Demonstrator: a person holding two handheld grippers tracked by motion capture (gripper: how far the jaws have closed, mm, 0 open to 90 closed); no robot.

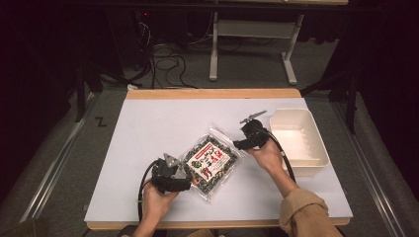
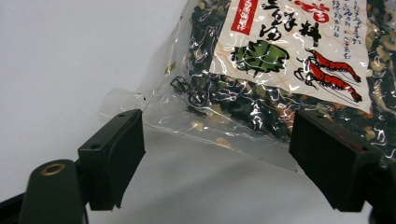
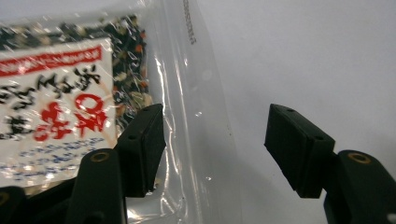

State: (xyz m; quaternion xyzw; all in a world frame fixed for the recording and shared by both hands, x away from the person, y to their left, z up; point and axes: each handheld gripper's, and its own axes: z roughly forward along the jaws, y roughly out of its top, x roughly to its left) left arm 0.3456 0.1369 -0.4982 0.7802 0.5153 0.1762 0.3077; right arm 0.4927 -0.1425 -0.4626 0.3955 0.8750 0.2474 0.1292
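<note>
Table (image 1: pixel 148 123): white top with the work set near its 6 o'clock edge, within easy reach of both hands. Tub (image 1: pixel 298 140): empty and white, at the table's 3 o'clock, well apart from the bag; probably the bag's destination. Bag (image 1: pixel 212 161): clear packet of dried greens with a printed label, lying flat and skewed at table centre, between the two grippers. Left gripper (image 1: pixel 190 180): at the bag's 7 o'clock corner; the left gripper view shows its jaws spread wide, the bag's lower seam (image 2: pixel 219 137) lying between them, nothing clamped. Right gripper (image 1: pixel 236 144): at the bag's 2 o'clock edge; the right gripper view shows its jaws likewise released, astride the clear sealed margin (image 3: pixel 196 116). Opposite corners suggest a two-handed lift. The high view gives layout; jaw gaps and label print read in the gripper views
</note>
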